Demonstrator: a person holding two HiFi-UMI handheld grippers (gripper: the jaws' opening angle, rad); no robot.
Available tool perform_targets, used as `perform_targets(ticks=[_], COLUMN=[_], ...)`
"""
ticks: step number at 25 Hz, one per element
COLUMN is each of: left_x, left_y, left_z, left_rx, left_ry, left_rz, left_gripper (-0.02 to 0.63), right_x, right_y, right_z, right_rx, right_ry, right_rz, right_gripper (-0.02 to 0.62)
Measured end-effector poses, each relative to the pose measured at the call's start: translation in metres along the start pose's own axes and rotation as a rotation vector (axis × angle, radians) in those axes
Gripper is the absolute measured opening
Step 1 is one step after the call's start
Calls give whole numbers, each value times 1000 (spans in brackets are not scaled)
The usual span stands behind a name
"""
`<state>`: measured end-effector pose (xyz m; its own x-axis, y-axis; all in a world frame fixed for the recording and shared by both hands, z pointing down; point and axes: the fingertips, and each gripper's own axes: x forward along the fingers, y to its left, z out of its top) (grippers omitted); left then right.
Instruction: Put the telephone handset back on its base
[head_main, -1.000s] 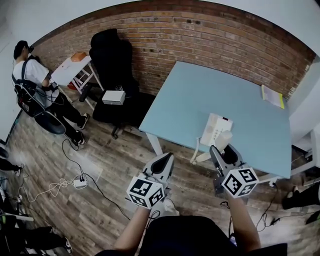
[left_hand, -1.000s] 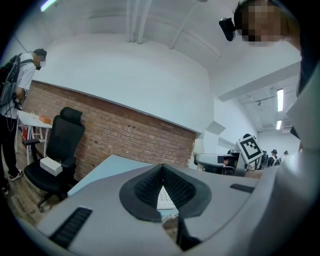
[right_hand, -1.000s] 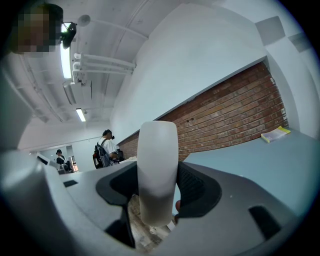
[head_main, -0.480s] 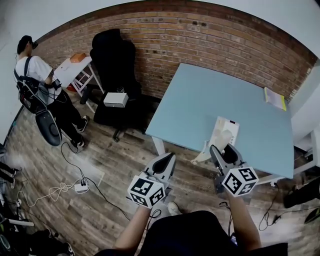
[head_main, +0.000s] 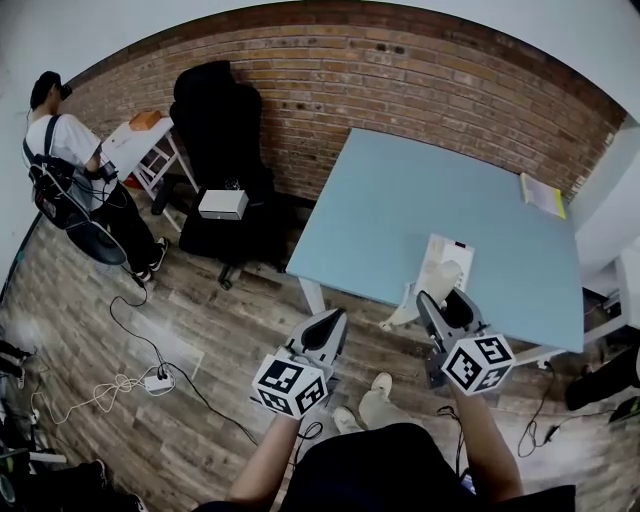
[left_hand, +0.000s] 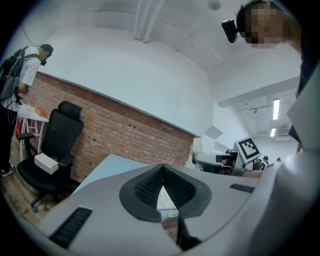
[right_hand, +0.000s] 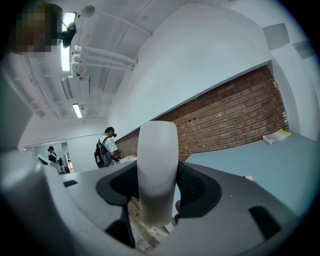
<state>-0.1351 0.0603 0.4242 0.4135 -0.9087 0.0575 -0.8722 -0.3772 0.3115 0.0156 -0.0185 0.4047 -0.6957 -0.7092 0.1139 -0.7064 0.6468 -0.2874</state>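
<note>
A white telephone base (head_main: 447, 256) lies near the front edge of the light-blue table (head_main: 420, 190). My right gripper (head_main: 447, 300) is shut on the white handset (head_main: 446, 280), holding it upright just in front of the base's near end. In the right gripper view the handset (right_hand: 157, 170) stands clamped between the dark pads. A coiled cord (head_main: 400, 308) hangs off the table edge. My left gripper (head_main: 327, 330) is shut and holds nothing, over the floor left of the table's corner. Through its jaws a bit of the base (left_hand: 165, 199) shows.
A black office chair (head_main: 225, 125) with a white box (head_main: 222, 204) on its seat stands left of the table, by the brick wall. A yellow book (head_main: 543, 195) lies at the table's far right. A person (head_main: 70, 150) stands by a white side table (head_main: 140, 140). Cables (head_main: 130, 380) cross the floor.
The table and base have shifted slightly right in the head view, so the held handset now lines up with the base's near end. Both grippers keep their states. The wearer's shoes have come into view.
</note>
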Motion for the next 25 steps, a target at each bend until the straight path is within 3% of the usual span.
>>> perform_targets(ticks=[25], left_x=[89], left_y=[27], left_z=[4], left_rx=[10], left_ry=[55], left_rz=[-32], left_gripper=[9], right_x=[60], right_y=[-65], right_z=[14], right_rx=[51], right_ry=[-5], right_rz=[-17], right_gripper=[239])
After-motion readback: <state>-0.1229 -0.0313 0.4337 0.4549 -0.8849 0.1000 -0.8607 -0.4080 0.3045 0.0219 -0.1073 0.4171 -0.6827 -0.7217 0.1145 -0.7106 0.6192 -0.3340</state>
